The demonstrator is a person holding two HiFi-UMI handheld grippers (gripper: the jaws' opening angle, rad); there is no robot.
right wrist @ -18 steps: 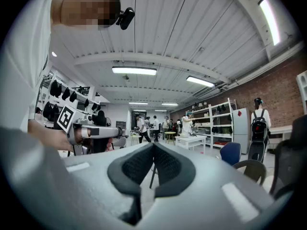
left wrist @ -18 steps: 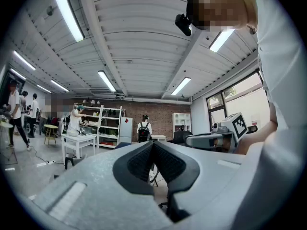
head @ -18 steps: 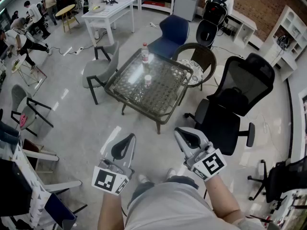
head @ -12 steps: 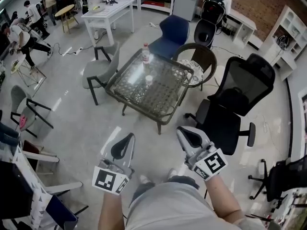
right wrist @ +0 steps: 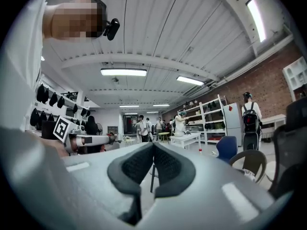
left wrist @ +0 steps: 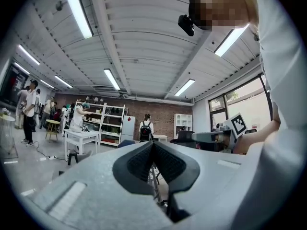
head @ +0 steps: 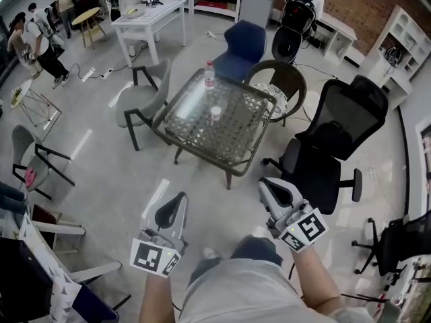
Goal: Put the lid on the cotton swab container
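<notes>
Distance is the hazard: the small white cylindrical cotton swab container (head: 215, 113) stands on the square glass-topped wicker counter (head: 237, 143), well apart from the left gripper (head: 178, 196) and right gripper (head: 264, 182), whose jaws are closed on nothing; a hasty reach could topple it, and no lid can be made out

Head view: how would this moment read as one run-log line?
left gripper: shut, empty | right gripper: shut, empty | table: ahead, untouched

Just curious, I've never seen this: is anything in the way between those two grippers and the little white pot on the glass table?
Nothing visible. Only floor lies between the left gripper, the right gripper and the glass table where the little white pot stands. The black office chair stands right of that path.
</notes>
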